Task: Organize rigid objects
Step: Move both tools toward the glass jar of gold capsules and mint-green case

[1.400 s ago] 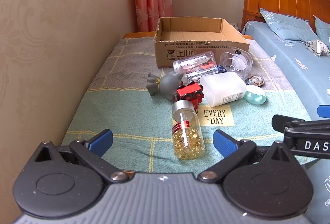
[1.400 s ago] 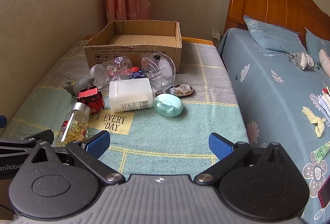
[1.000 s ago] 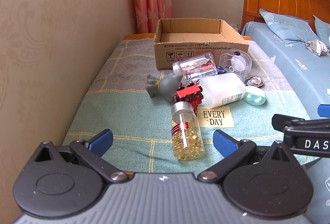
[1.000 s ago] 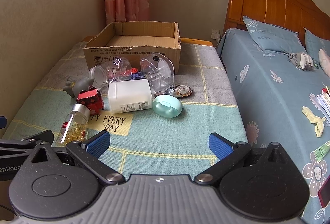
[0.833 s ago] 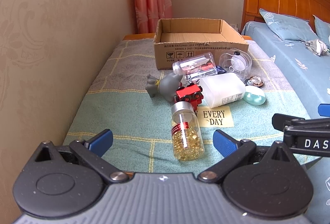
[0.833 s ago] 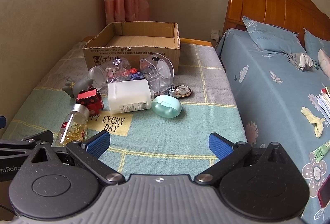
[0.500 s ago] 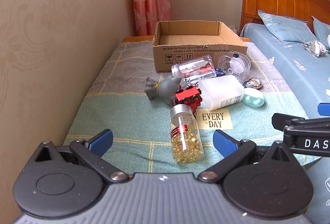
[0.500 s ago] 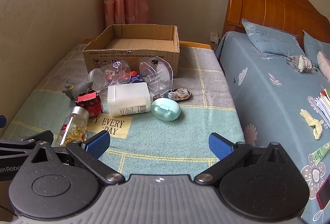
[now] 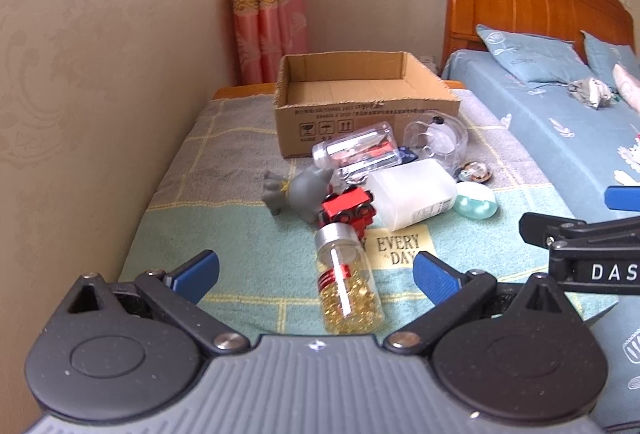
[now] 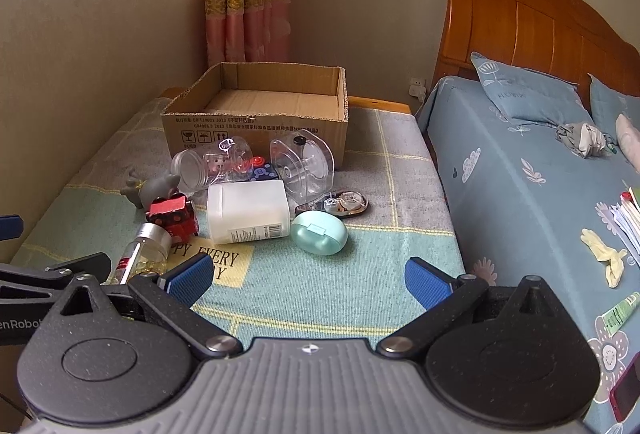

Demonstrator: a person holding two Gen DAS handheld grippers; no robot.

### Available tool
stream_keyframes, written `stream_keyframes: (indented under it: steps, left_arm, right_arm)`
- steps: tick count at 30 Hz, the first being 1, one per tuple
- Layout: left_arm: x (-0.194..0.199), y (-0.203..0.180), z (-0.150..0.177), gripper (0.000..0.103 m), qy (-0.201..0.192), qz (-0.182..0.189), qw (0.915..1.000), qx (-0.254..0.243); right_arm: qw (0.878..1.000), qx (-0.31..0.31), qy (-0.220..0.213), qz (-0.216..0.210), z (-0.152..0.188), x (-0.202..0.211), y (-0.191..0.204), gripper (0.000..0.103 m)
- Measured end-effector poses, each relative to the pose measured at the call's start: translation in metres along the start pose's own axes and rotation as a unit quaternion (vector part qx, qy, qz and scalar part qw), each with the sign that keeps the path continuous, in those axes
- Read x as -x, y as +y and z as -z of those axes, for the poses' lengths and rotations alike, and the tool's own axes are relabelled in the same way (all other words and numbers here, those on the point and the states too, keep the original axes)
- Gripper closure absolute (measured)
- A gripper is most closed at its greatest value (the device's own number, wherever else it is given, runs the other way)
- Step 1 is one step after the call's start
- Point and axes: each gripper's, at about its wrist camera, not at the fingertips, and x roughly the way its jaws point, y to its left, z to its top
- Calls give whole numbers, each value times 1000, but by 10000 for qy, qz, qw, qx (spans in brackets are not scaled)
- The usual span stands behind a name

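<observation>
Left wrist view: my left gripper (image 9: pixel 316 270) is spread wide, holding nothing. Between its blue fingertips (image 9: pixel 196 268), at 12 o'clock, lies the capsule bottle (image 9: pixel 347 280) on the blanket (image 9: pixel 224 234). Beyond it, a red toy train (image 9: pixel 347 210) touches a grey figurine (image 9: pixel 300 190) at 11 o'clock and a white bottle (image 9: pixel 412 192) at 1 o'clock. The empty cardboard box (image 9: pixel 360 122) stands farthest.

Right wrist view: my right gripper (image 10: pixel 306 276) is likewise spread and empty. A mint case (image 10: pixel 319 232) lies at 12 o'clock, just beside the white bottle. A clear jar (image 10: pixel 212 164) and a clear dispenser (image 10: pixel 304 164) lie before the box.
</observation>
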Motion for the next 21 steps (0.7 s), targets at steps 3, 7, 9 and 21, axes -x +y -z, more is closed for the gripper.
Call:
stream_keyframes:
  steps: [3, 7, 9, 21]
  left_arm:
    - [-5, 0, -1, 1, -26, 225, 9996, -162]
    - [-17, -4, 1, 1, 16, 264, 9980, -577]
    - [-26, -4, 4, 1, 131, 392, 9969, -673]
    - [-81, 2, 26, 1, 920, 794, 9885, -900]
  right_arm:
    - [10000, 49, -22, -46, -1, -4, -4, 0]
    - [9999, 44, -74, -79, 0, -13, -12, 0]
    - [9998, 23, -80, -175, 0, -18, -15, 0]
    - [9969, 409, 17, -668, 24, -63, -24, 0]
